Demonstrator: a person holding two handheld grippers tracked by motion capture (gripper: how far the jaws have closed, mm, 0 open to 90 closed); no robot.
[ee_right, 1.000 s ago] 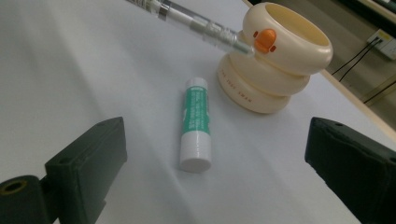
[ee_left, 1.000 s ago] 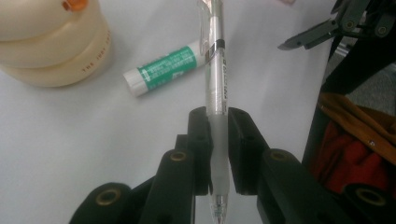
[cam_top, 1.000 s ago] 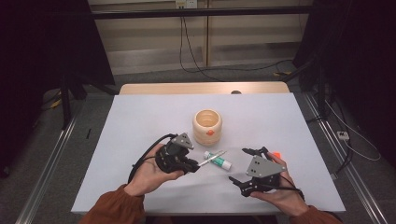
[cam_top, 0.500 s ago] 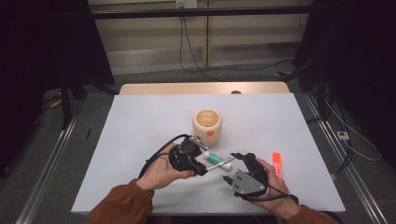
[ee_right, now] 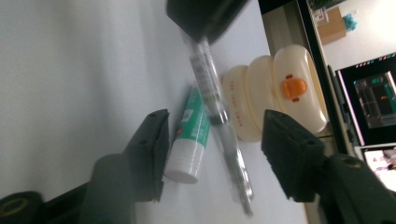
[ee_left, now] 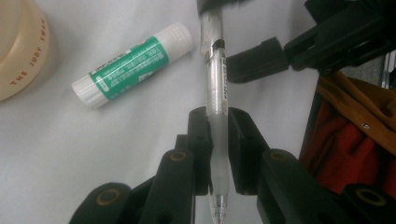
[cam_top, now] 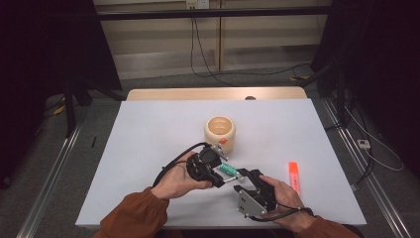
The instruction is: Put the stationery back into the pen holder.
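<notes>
Pen (ee_left: 217, 98) clamped in left tool (ee_left: 218, 140), right tool (ee_right: 212, 158) closing

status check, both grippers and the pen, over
Left gripper shut on pen. Right gripper open, fingers just been closing, either side of pen, not pressing. Glue stick lies beside; nothing blocking.

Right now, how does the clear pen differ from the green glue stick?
The clear pen is slim and see-through; the glue stick is thicker, with a green label and white ends. The pen is clamped in the left gripper above the table; the glue stick lies loose on the white table. The right gripper, jaws just closing, straddles the pen without touching it. Both are cylinders near the cream holder.
</notes>
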